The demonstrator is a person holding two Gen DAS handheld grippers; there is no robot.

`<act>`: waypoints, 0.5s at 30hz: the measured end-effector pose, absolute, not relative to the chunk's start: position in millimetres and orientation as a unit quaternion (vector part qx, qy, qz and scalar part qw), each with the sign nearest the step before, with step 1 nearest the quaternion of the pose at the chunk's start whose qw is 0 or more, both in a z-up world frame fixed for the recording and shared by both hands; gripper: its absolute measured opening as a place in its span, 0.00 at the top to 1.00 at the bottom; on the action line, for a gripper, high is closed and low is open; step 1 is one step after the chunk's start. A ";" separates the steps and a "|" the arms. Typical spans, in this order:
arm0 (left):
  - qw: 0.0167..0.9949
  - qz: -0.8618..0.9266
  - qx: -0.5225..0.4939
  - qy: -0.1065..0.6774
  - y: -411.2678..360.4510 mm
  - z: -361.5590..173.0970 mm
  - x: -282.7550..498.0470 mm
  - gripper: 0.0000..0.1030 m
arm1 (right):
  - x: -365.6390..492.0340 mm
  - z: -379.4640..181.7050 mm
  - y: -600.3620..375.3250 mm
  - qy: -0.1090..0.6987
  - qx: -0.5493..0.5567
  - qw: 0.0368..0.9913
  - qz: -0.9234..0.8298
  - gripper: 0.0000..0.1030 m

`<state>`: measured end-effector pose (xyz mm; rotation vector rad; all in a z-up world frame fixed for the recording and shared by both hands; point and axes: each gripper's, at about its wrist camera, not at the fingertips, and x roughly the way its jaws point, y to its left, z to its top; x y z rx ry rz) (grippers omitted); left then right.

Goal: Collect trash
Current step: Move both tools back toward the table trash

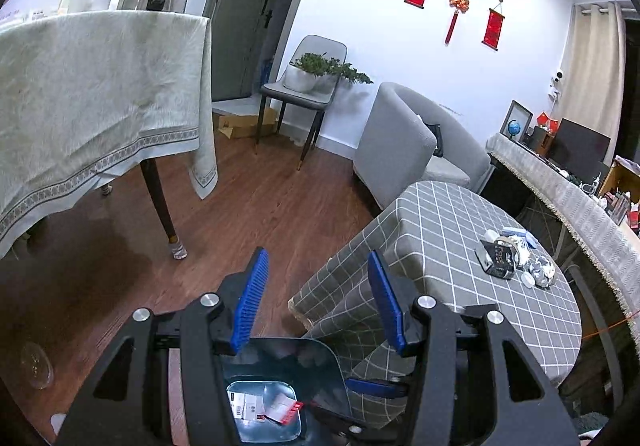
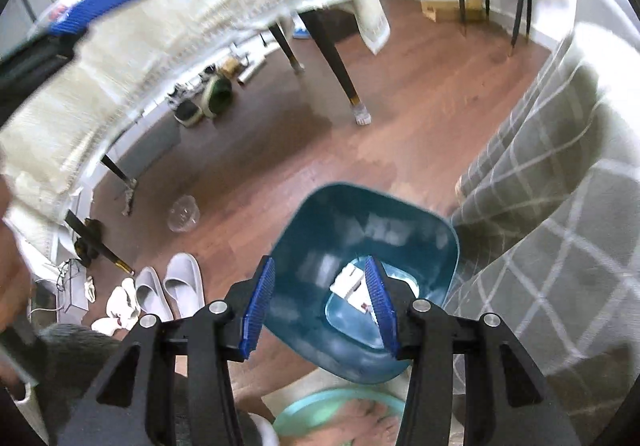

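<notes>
A teal trash bin (image 2: 360, 238) stands on the wood floor beside the checked table; it also shows in the left wrist view (image 1: 280, 374). White and red paper trash (image 2: 352, 282) lies at its bottom, seen too in the left wrist view (image 1: 260, 406). My right gripper (image 2: 320, 302) is open and empty, right above the bin's mouth. My left gripper (image 1: 316, 302) is open and empty, above the bin and near the table's corner. More trash, a dark packet (image 1: 498, 258) and crumpled wrappers (image 1: 540, 270), lies on the checked tablecloth (image 1: 440, 238).
A clear plastic cup (image 2: 184, 212) lies on the floor. Slippers (image 2: 168, 290) and socks sit near my feet. A large cloth-covered table (image 1: 100, 94) stands at left, a grey armchair (image 1: 404, 134) and a chair with a plant (image 1: 304, 86) behind.
</notes>
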<state>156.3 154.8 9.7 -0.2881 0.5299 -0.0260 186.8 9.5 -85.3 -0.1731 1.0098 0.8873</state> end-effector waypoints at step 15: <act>0.961 -0.017 -0.093 0.258 107.1 23.0 175.5 0.34 | 182.8 -11.8 -68.7 0.351 -0.066 0.844 0.400 0.52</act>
